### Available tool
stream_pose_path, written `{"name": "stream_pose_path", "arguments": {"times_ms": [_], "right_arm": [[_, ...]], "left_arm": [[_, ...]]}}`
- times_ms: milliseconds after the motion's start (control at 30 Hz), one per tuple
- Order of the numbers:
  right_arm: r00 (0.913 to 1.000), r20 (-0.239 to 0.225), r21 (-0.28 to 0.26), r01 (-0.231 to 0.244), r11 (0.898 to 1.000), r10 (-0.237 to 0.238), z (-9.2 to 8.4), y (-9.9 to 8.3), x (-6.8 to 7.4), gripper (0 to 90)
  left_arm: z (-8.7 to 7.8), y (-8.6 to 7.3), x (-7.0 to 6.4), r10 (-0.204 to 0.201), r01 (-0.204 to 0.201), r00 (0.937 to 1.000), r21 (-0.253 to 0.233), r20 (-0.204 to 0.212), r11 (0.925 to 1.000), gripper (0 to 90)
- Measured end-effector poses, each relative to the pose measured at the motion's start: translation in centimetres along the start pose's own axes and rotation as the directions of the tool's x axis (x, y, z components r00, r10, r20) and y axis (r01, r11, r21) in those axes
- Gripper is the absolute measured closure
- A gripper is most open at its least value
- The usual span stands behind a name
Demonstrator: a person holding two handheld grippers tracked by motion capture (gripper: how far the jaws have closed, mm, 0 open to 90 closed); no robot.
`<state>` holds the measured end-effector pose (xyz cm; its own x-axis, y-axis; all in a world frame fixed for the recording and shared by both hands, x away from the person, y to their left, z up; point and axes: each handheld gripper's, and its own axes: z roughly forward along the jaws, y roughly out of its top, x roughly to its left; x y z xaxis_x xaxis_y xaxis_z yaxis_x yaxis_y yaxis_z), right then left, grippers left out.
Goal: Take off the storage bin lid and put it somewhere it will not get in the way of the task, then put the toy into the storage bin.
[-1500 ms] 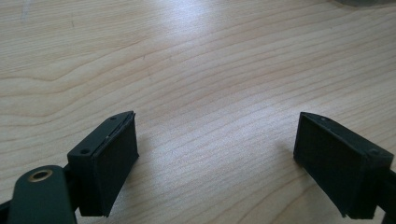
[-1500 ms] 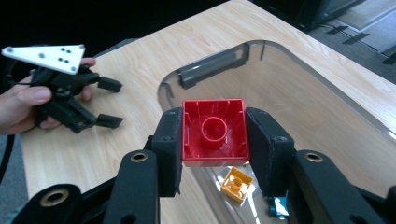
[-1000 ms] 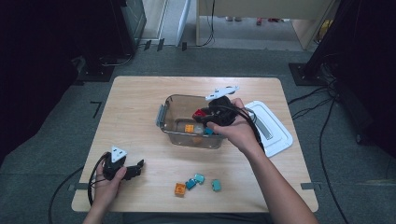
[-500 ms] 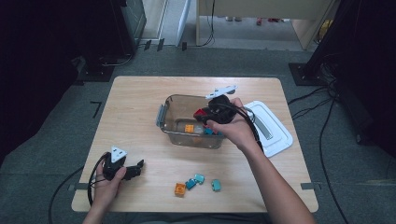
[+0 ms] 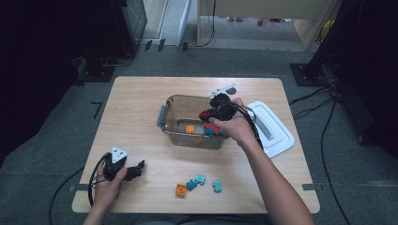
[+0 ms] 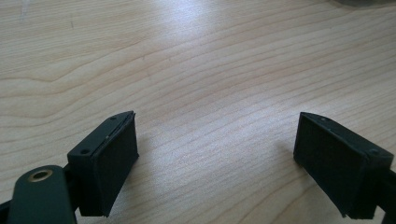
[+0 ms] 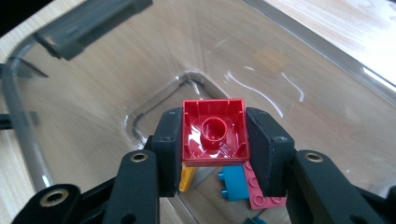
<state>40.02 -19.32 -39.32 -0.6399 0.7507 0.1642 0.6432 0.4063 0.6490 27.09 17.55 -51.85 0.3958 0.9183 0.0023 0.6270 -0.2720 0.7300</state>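
A: Where is the red building brick point(image 7: 214, 132)?

B: Centre of the right gripper view, hollow underside facing the camera, clamped between the pads of the right gripper point(image 7: 214, 140), whose jaws are partly closed against its two sides. It hangs inside the clear plastic container point(image 5: 174, 105), above a blue brick point(image 7: 233, 183), a pink plate brick point(image 7: 261, 192) and a yellow brick point(image 7: 187, 177) on the bottom.

A: And the left gripper point(image 5: 136, 168)?

B: Lower left of the high view, resting on the wooden table point(image 5: 136, 112). Its jaws stand wide apart with nothing between them.

A: Anything else?

B: An orange brick point(image 5: 181, 189) and two teal bricks point(image 5: 196, 182) lie at the table's near edge, and a white lid point(image 5: 277, 133) sits right of the container.
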Motion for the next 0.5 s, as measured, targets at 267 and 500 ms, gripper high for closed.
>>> {"name": "stream_pose_path", "arguments": {"times_ms": [267, 500], "right_arm": [[1.0000, 0.004, 0.008, -0.007, 1.000, 0.007, -0.05, -0.07, -0.28, 59.6], [1.0000, 0.000, 0.006, -0.007, 1.000, 0.007, -0.15, -0.14, -0.26, 59.6]], "left_arm": [[0.00, 0.00, 0.00, 0.000, 0.000, 1.0000, 0.000, 0.000, 1.0000, 13.5], [0.01, 0.01, -0.01, 0.000, 0.000, 1.0000, 0.000, 0.000, 1.0000, 13.5]]}}
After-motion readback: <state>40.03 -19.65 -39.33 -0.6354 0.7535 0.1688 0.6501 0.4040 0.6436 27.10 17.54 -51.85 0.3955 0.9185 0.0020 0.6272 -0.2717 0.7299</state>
